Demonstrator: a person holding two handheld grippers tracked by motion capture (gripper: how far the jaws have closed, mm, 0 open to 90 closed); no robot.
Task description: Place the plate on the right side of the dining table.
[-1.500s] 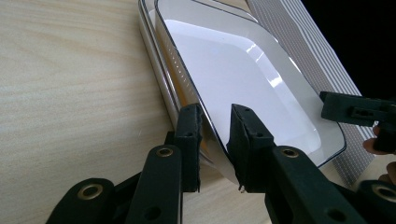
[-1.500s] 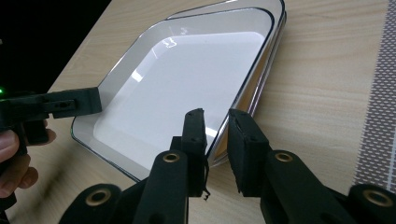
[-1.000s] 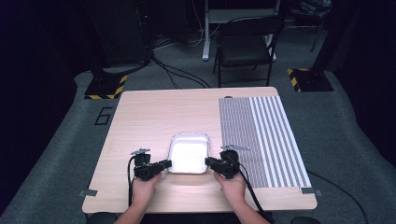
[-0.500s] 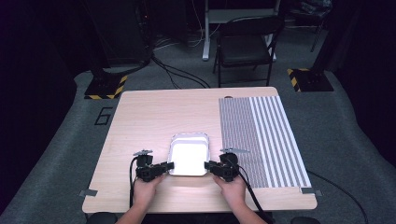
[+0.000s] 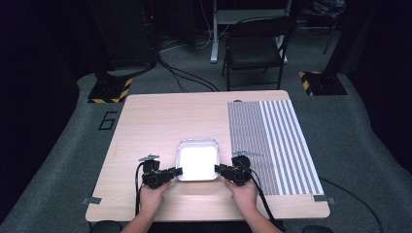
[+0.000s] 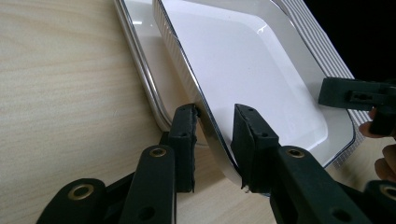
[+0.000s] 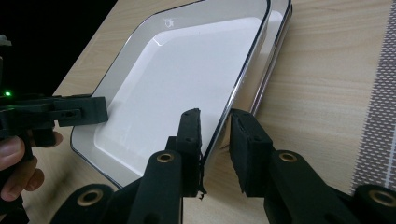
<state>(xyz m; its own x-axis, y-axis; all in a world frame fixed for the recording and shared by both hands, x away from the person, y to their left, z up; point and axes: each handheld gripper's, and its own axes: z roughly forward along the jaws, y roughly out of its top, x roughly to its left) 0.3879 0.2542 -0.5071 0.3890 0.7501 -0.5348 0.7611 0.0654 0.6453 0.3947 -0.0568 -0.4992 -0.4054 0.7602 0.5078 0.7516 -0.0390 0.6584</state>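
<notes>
A white tray [image 5: 197, 161] with a shiny rim sits nested in a second, similar tray [image 6: 140, 60] near the table's front edge. In the left gripper view the upper tray [image 6: 243, 60] is raised out of the lower one. My left gripper [image 5: 179, 171] is at its near-left corner. It [image 6: 215, 112] is shut on the rim, one jaw outside and one inside. My right gripper [image 5: 218, 170] holds the near-right corner the same way. There the gripper [image 7: 214, 113] clamps the upper tray [image 7: 177, 70] above the lower tray [image 7: 275, 51].
A grey striped mat [image 5: 272, 141] covers the right part of the wooden table [image 5: 160, 121], close to the trays' right side. A black chair [image 5: 255, 43] stands on the floor beyond the far edge. Cables trail from both grippers toward the person.
Both hands have shifted very slightly toward the table's front edge. The trays and both grips look the same.
</notes>
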